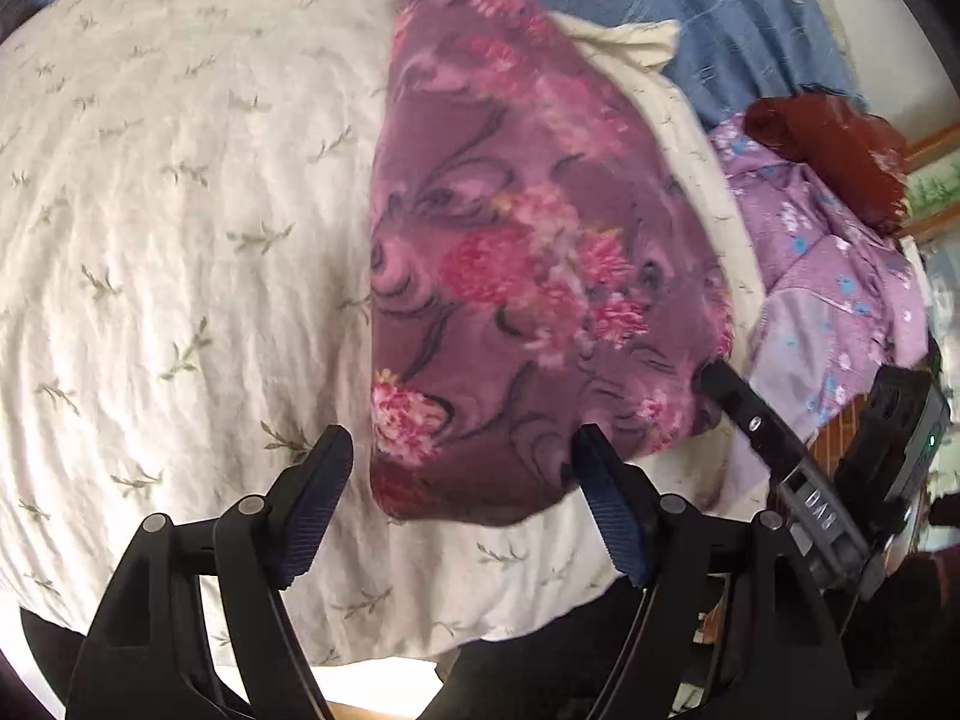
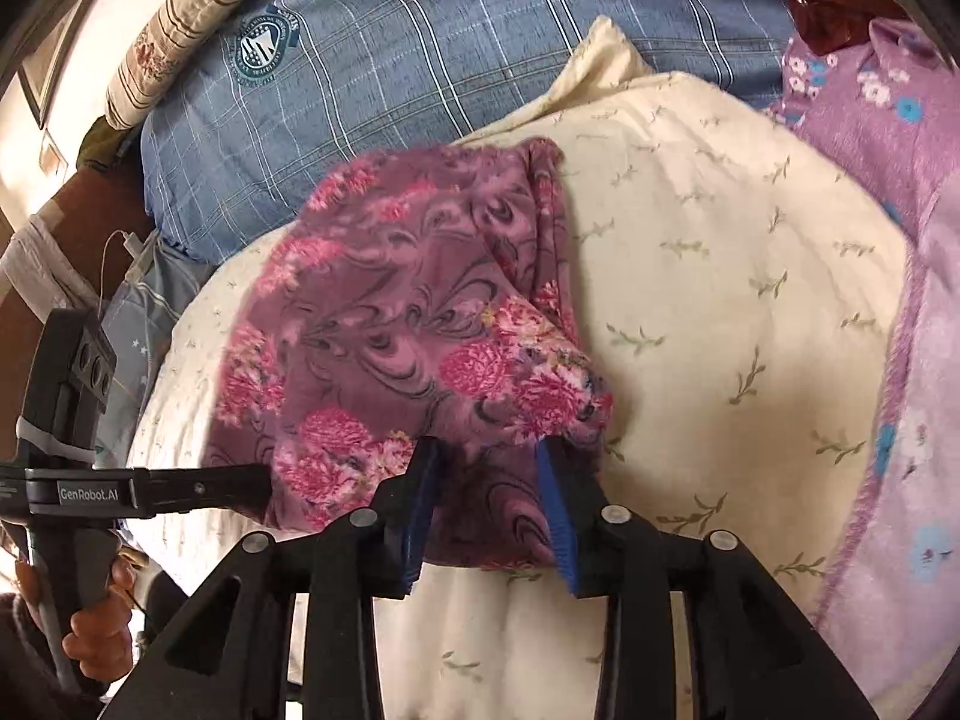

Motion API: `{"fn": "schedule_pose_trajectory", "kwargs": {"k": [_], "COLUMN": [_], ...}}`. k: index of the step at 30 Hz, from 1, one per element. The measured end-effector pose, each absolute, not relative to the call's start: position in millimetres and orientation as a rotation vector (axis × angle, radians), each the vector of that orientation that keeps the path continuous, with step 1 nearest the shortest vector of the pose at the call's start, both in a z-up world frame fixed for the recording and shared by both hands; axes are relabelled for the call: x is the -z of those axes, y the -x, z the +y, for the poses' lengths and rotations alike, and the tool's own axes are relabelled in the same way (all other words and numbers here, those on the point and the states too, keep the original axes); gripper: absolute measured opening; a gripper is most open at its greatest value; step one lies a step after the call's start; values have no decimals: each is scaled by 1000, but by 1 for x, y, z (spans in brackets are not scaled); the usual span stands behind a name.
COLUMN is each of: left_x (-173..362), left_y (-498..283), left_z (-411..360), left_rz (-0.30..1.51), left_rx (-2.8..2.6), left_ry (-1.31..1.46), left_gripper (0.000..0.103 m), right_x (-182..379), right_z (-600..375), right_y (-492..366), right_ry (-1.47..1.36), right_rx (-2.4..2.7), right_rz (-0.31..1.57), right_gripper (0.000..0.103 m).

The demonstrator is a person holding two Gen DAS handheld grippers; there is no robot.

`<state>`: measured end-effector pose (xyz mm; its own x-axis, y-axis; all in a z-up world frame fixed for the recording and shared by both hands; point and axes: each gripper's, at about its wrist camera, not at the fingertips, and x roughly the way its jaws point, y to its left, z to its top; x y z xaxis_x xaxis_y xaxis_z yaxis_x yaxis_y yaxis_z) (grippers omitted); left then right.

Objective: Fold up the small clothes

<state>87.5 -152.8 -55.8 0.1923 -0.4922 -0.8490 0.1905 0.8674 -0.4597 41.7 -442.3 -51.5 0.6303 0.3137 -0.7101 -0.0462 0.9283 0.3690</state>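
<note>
A purple garment with pink flowers lies spread on a cream quilt. In the left wrist view my left gripper stands open at the garment's near edge, and its right finger overlaps the cloth. One finger of my right gripper touches the garment's right corner. In the right wrist view the garment is bunched at its near corner. My right gripper stands partly open with that cloth between its jaws, and the pads do not visibly pinch it. A finger of my left gripper reaches the garment's left edge.
Blue plaid bedding lies behind the quilt, with a striped pillow beyond it. A lilac flowered garment lies to the right, and a dark red cloth sits on top of it. A hand holds the left gripper's handle.
</note>
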Motion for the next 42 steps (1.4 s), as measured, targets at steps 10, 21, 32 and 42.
{"fn": "schedule_pose_trajectory", "kwargs": {"k": [10, 21, 32, 42], "left_x": [32, 78, 56, -2], "left_y": [-146, -197, -163, -157], "left_z": [-121, -158, -163, -63], "left_rz": [1252, 1360, 1231, 1064], "left_rx": [484, 573, 514, 461], "left_ry": [438, 534, 436, 518], "left_gripper": [76, 80, 44, 43], "right_x": [34, 93, 67, -6], "right_z": [-489, -466, -441, -351], "right_y": [-97, -156, -138, -135], "right_ry": [-571, -642, -539, -421], "right_rx": [-309, -578, -500, -583], "right_rz": [826, 921, 896, 771], "right_gripper": [76, 65, 38, 37]}}
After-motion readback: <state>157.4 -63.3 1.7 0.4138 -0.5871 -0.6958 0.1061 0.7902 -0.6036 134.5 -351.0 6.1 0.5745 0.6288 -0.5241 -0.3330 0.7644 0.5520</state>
